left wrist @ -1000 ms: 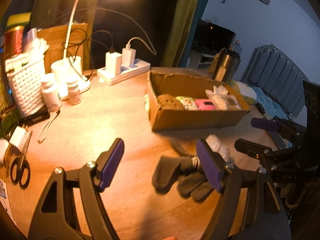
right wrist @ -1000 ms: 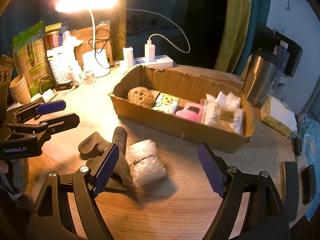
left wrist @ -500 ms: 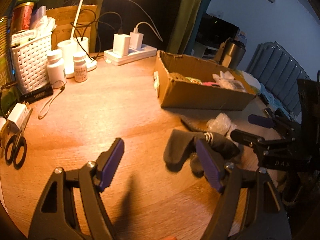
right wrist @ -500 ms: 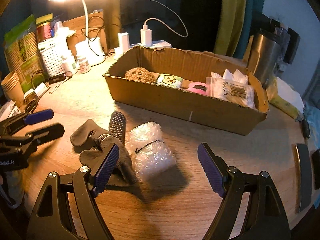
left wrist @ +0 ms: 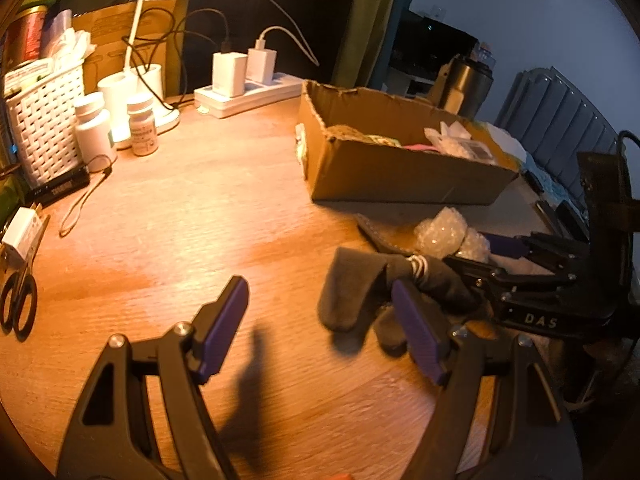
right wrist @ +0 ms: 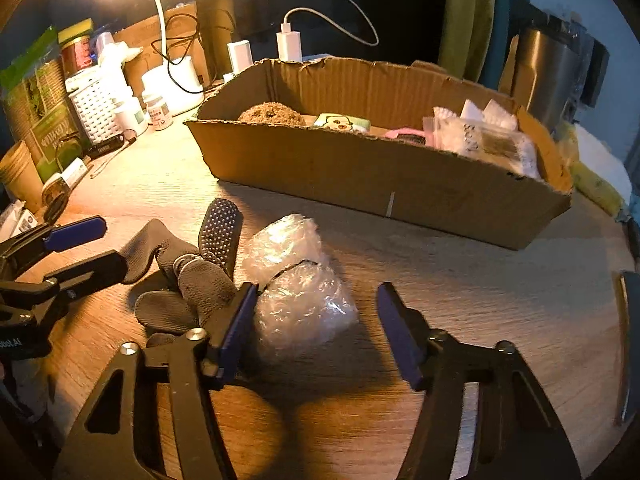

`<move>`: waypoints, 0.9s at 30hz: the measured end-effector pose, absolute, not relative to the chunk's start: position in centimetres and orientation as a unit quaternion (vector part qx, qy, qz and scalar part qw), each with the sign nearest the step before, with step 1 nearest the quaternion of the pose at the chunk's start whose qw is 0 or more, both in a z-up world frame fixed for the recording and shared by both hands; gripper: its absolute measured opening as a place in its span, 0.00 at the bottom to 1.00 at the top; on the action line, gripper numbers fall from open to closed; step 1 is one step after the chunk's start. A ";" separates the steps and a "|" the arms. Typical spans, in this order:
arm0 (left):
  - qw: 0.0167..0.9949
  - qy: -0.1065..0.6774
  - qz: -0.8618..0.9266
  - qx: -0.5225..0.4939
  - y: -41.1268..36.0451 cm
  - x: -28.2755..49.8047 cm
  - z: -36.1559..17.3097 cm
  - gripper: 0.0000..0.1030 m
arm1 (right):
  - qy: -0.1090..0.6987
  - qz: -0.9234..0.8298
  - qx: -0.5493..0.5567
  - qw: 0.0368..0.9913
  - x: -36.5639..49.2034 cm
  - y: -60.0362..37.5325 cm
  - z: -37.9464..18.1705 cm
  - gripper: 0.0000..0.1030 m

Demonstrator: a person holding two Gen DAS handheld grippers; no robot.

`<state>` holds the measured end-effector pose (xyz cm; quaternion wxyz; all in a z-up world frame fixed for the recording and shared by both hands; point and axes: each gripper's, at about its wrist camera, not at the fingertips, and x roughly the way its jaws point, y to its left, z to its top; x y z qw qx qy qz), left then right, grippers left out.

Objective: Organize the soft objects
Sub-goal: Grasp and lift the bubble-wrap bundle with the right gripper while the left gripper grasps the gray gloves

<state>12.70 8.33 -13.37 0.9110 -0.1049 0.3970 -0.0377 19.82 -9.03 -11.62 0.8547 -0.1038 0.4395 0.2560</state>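
A bundle of dark grey socks (left wrist: pixel 360 284) (right wrist: pixel 188 268) tied with a white band lies on the wooden table. A wad of clear bubble wrap (right wrist: pixel 296 280) (left wrist: pixel 444 232) lies just right of it. Behind them stands a cardboard box (right wrist: pixel 384 184) (left wrist: pixel 400 172) holding a brown plush, a green-white item, a pink item and a clear packet. My left gripper (left wrist: pixel 320 324) is open and empty, its right finger at the socks. My right gripper (right wrist: pixel 316 328) is open and empty, low over the bubble wrap's near end.
At the back left stand a lit desk lamp (right wrist: pixel 160 20), a power strip with chargers (left wrist: pixel 248 92), pill bottles (left wrist: pixel 94 128) and a white woven basket (left wrist: pixel 44 132). Scissors (left wrist: pixel 16 300) lie at the left edge. A steel tumbler (right wrist: pixel 548 68) stands behind the box.
Both grippers have dropped lower and moved closer to the table. The socks and bubble wrap look nearer; the right gripper now sits at the bubble wrap. Nothing was gripped.
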 end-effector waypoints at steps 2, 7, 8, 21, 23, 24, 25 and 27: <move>0.911 0.398 -0.039 -0.100 7.9 13.0 -13.3 0.74 | 0.440 0.260 -0.103 0.853 19.8 -9.2 -11.7 0.48; 0.910 0.403 -0.043 -0.087 6.4 13.8 -13.1 0.74 | 0.428 0.265 -0.100 0.858 19.8 -10.1 -11.3 0.47; 0.910 0.404 -0.045 -0.083 6.0 14.0 -13.0 0.74 | 0.427 0.265 -0.100 0.859 19.8 -10.4 -11.2 0.47; 0.900 0.428 -0.068 -0.041 1.0 16.6 -13.3 0.74 | 0.422 0.253 -0.065 0.868 20.7 -15.5 -11.1 0.47; 0.898 0.434 -0.067 -0.041 0.7 17.0 -13.7 0.74 | 0.421 0.251 -0.060 0.869 20.7 -16.3 -11.2 0.47; 0.896 0.437 -0.066 -0.040 0.6 17.1 -13.9 0.74 | 0.420 0.250 -0.057 0.870 20.7 -16.7 -11.2 0.47; 0.894 0.441 -0.065 -0.040 0.4 17.3 -14.2 0.74 | 0.419 0.249 -0.055 0.871 20.7 -17.1 -11.2 0.47; 0.893 0.444 -0.062 -0.039 0.3 17.6 -14.6 0.74 | 0.416 0.249 -0.051 0.873 20.6 -17.6 -11.0 0.47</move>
